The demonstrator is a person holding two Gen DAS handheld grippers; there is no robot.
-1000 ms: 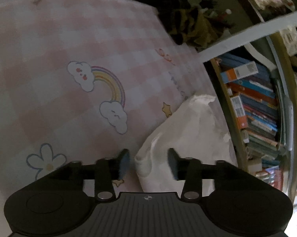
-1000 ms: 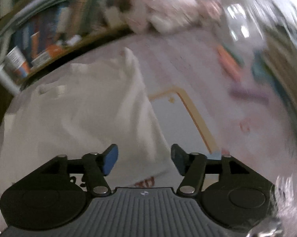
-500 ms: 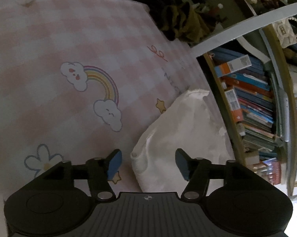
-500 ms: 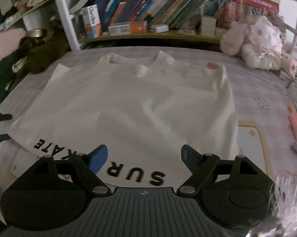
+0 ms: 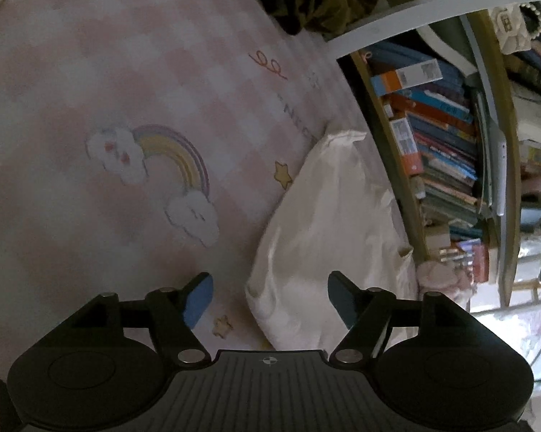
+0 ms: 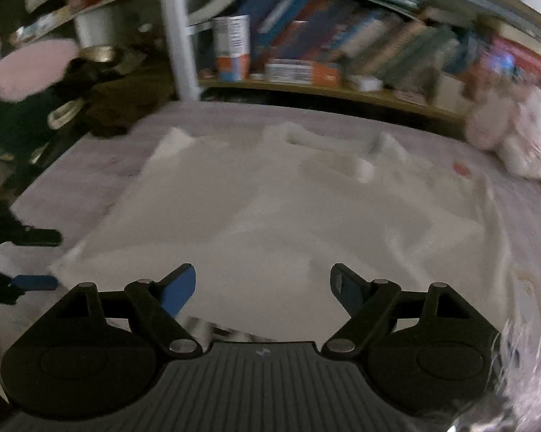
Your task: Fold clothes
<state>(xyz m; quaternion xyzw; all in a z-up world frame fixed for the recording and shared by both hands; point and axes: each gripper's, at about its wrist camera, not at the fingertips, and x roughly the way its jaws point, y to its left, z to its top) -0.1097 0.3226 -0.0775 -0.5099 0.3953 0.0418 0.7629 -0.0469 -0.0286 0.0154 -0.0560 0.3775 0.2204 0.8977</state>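
A white T-shirt (image 6: 288, 216) lies spread flat on the bed with its collar toward the bookshelf. In the left wrist view its left edge (image 5: 328, 234) shows as a puffed fold. My left gripper (image 5: 268, 298) hovers over that fold with its jaws opening; cloth lies between the fingers, but the blue pads (image 5: 198, 298) do not press it. The right wrist view shows the same left gripper (image 6: 36, 259) at the shirt's left corner. My right gripper (image 6: 262, 288) stands open above the shirt's near hem and holds nothing.
The shirt rests on a pink checked bedsheet (image 5: 108, 90) printed with a rainbow and clouds. A bookshelf (image 6: 306, 54) full of books runs along the far side. A pink plush toy (image 6: 515, 144) sits at the right. Dark clothes (image 6: 108, 108) are piled at the far left.
The left jaws have spread wider and drawn off the shirt's edge. The right gripper has swung from the shirt's right side to over its near hem, and its jaws opened wider.
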